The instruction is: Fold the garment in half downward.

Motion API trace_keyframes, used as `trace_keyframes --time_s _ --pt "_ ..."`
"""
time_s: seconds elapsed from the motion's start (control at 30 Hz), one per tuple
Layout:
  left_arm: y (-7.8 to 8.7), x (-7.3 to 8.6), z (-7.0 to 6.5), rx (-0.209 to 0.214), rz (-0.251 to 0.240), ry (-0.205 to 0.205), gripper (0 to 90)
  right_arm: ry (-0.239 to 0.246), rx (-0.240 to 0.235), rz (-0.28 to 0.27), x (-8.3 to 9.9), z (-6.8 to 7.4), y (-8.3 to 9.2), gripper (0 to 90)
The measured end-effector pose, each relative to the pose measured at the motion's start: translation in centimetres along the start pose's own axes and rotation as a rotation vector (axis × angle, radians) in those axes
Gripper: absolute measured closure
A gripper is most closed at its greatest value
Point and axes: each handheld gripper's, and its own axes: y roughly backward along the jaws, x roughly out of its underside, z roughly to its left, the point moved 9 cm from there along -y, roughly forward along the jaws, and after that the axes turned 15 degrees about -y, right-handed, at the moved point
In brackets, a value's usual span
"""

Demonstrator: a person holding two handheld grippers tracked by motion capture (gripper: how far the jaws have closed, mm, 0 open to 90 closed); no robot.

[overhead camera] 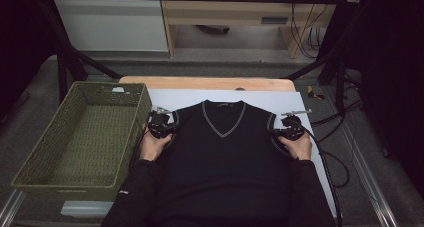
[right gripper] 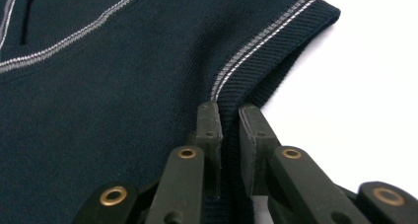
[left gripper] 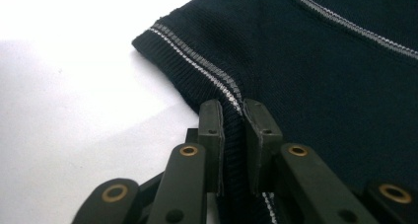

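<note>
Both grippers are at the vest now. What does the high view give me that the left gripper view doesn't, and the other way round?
High view alone: the green woven basket left of the vest, the wooden table edge, the right gripper at the far armhole, and both forearms.

Left gripper view alone: the left gripper pinching the ribbed armhole trim between its pads, with the grey stripe running into the jaws.

Both: the dark sleeveless V-neck sweater vest lying flat on the white sheet.

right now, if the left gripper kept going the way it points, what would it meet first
The left gripper is shut on the vest's armhole trim; straight on, it would likely just run along that ribbed trim toward the shoulder corner, then onto the white sheet.
</note>
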Motion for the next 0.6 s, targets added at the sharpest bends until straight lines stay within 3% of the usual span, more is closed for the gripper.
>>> trace_keyframes --time_s 0.17,0.27,0.47,0.6 --pt "0.7 -0.5 0.1 0.006 -0.024 0.032 80.2 0.001 -0.004 -0.020 -0.2 0.1 0.6 82.3" --pt "1.8 -1.5 0.0 0.000 -0.062 0.033 80.4 -0.015 -0.046 -0.054 -0.9 0.5 1.8 82.5" --pt "4.5 -4.0 -0.5 -0.015 -0.125 0.002 80.5 -0.004 -0.098 -0.111 -2.3 1.6 4.7 82.7" --pt "6.3 -5.1 -0.4 -0.033 -0.161 -0.006 80.6 0.010 -0.104 -0.143 -2.9 2.0 6.2 82.9"
